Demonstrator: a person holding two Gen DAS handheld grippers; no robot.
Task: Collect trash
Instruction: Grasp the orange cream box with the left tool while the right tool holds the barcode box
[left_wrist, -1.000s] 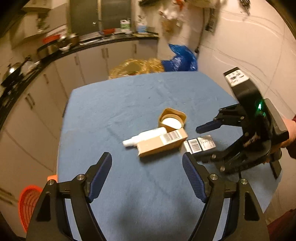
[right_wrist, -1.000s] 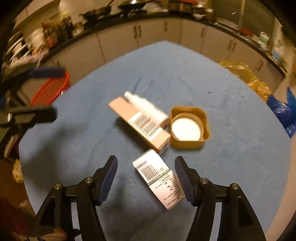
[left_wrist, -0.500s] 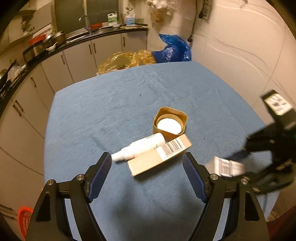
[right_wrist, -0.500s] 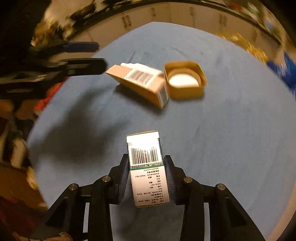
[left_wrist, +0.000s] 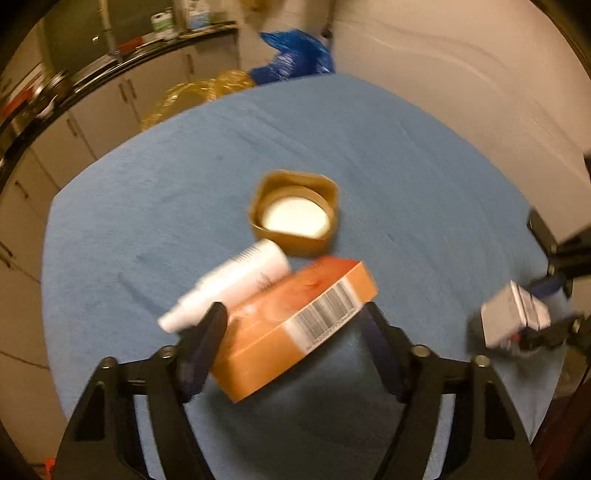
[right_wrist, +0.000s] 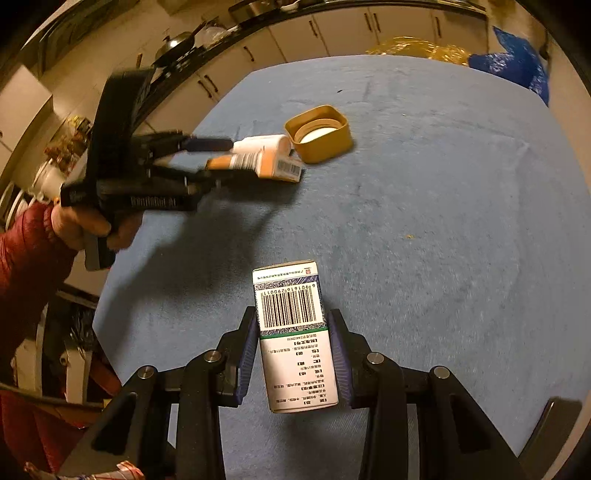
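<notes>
Since half a second earlier, my left gripper (left_wrist: 291, 332) had pushed forward until its wide-spread fingers (left_wrist: 207, 339) straddled the orange carton (left_wrist: 295, 328), which lay on the blue table (left_wrist: 406, 177); I saw no grip on it. The right wrist view showed one left finger above the carton and white bottle (right_wrist: 262, 144) and the other reaching in low beside them. The bottle lay touching the carton's far side, its cap pointing left in the left wrist view, and the tan square lid (left_wrist: 295, 212), open side up with a white disc inside, sat just beyond both. My right gripper (right_wrist: 291, 354) had drawn back toward the table's near edge, fingers (right_wrist: 246, 350) narrowed and clamped on the sides of the white barcode box (right_wrist: 295, 339), which stuck out past the fingertips, barcode facing the camera. A blue bag (right_wrist: 517, 62) and a crumpled gold bag (right_wrist: 413, 46) sat beyond the table's far edge, by the cabinets.
</notes>
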